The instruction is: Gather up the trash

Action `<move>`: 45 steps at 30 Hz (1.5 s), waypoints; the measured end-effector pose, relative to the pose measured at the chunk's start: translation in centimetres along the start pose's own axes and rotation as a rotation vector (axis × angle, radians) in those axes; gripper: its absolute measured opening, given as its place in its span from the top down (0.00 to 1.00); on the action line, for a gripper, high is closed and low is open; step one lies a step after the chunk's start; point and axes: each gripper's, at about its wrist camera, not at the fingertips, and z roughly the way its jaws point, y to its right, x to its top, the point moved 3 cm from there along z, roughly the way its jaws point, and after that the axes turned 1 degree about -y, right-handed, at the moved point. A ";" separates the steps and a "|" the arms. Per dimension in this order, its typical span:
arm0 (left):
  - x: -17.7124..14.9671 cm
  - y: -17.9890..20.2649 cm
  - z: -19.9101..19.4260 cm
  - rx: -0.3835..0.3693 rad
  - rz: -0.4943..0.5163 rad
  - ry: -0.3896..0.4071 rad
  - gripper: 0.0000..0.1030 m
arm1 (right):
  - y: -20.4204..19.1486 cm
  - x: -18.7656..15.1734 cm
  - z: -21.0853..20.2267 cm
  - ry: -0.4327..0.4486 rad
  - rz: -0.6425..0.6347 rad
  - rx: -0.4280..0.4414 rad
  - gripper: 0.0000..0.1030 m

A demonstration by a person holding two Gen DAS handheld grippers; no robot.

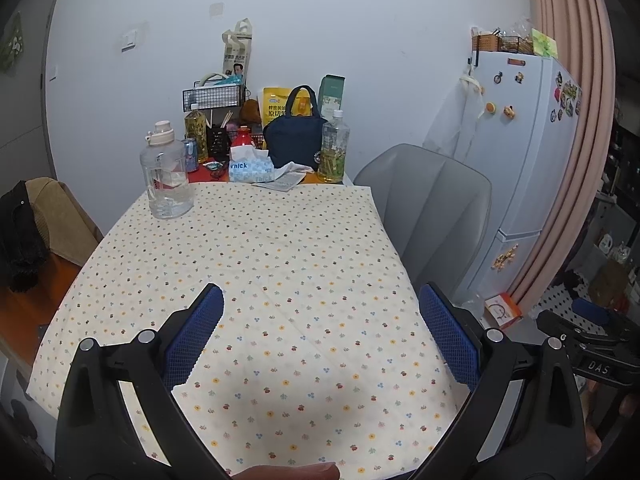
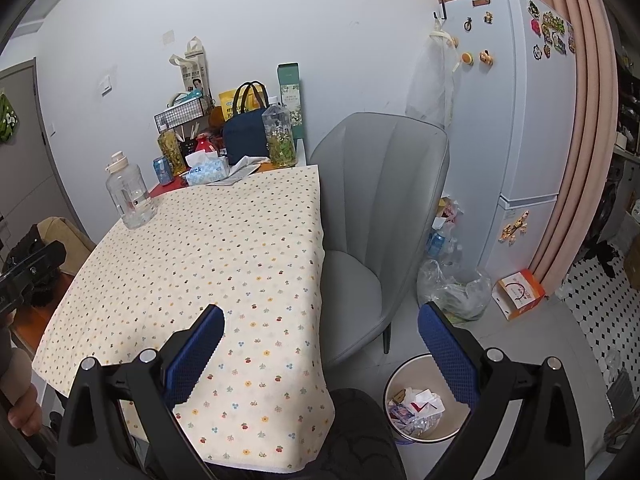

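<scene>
Both grippers spread, holding nothing, over the table [image 2: 192,248].
Left gripper [image 1: 320,332] above the dotted cloth; clear jug [image 1: 168,176] far left of table. Right gripper [image 2: 320,344] at table's right edge; round bin [image 2: 400,380] of crumpled trash [image 2: 416,404] beside the smooth grey chair [image 2: 376,216].

Right wrist view, lower right: the waste bin [image 2: 404,428] sits partly behind a blue gripper finger [image 2: 448,356], its paper scraps unreadable. Left wrist view, bottom edge: a fingertip [image 1: 292,472] cut off.
</scene>
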 end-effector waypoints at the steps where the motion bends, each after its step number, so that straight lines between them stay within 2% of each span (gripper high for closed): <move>1: 0.0 0.0 -0.1 0.001 -0.001 0.001 0.06 | 0.0 0.0 0.0 0.000 0.000 -0.001 0.08; 45: 0.0 -0.3 0.3 0.002 -0.006 -0.009 0.06 | 0.1 0.1 0.0 0.006 0.011 -0.002 0.08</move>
